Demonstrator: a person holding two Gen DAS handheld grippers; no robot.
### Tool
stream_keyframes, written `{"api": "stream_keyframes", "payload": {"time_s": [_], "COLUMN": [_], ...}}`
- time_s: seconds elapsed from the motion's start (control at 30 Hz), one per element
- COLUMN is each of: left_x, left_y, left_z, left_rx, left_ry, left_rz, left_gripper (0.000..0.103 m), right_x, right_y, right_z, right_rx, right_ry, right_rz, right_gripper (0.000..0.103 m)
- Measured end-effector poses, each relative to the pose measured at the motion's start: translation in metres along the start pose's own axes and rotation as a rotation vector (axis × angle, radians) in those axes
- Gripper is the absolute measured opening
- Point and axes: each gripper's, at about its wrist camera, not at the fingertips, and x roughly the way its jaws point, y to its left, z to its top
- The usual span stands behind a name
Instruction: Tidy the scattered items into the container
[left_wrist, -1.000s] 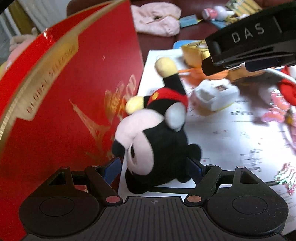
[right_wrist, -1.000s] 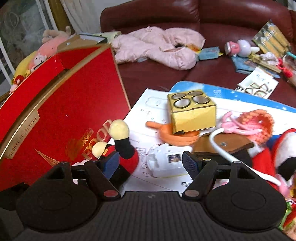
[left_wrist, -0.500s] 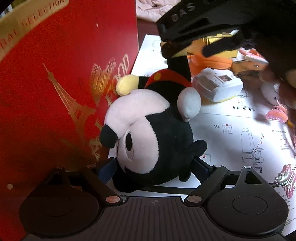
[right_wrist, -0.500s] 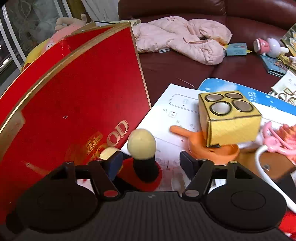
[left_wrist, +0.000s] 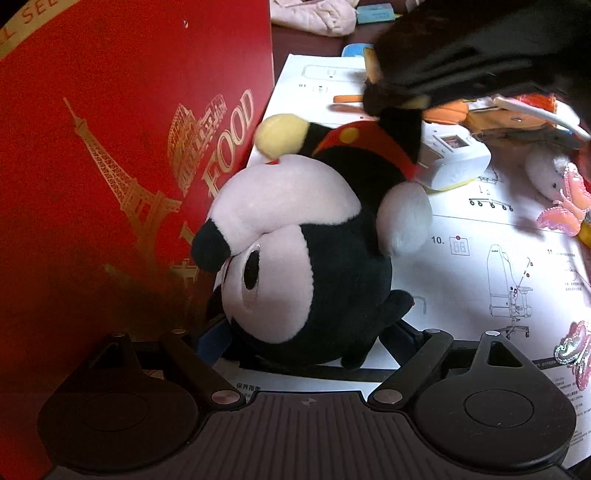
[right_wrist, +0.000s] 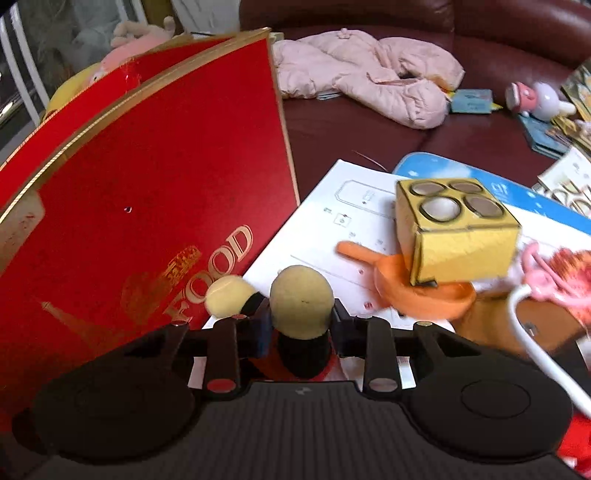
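A black, white and red mouse plush (left_wrist: 314, 258) lies on a printed instruction sheet (left_wrist: 480, 240), right against the tall red gift box (left_wrist: 110, 147). My left gripper (left_wrist: 308, 336) stands open low over the sheet, with the plush's head filling the gap between its fingers. In the right wrist view my right gripper (right_wrist: 299, 326) is closing its jaws on the plush's upturned yellow foot (right_wrist: 301, 306), and the pads touch both sides of it. The second yellow foot (right_wrist: 227, 297) sticks out to the left, close to the red box (right_wrist: 147, 203). Seen from the left wrist, the right gripper is a dark blur at the top right.
A yellow cardboard cube with round holes (right_wrist: 458, 229) rests on an orange toy pan (right_wrist: 424, 295). A small white device (left_wrist: 454, 158) and pink butterfly clips (left_wrist: 565, 210) lie on the sheet. A pink jacket (right_wrist: 369, 81) and small toys lie on the brown sofa behind.
The left gripper sank over the plush's head, which now fills its gap. The right gripper moved left from the white device to the plush's raised foot and narrowed its jaws onto it.
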Motion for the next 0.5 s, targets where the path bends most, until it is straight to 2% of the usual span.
{"api": "stream_keyframes", "payload": {"time_s": [0.3, 0.4, 0.5], "left_x": [-0.009, -0.01, -0.016], "left_y": [-0.014, -0.028, -0.033], "left_z": [-0.019, -0.024, -0.027], "left_rx": [0.097, 0.162, 0.175], "left_ry": [-0.009, -0.019, -0.031], "left_rz": [-0.016, -0.022, -0.049], "left_gripper": [0.088, 0.088, 0.087], "right_x": [-0.057, -0.072, -0.077], "right_y": [-0.019, -0.028, -0.038], "right_z": [-0.051, -0.07, -0.087], "right_rx": [0.108, 0.146, 0.18], "right_ry": [-0.005, -0.004, 0.013], "right_rz": [0.015, 0.002, -0.02], "right_gripper": [0.035, 0.035, 0.035]}}
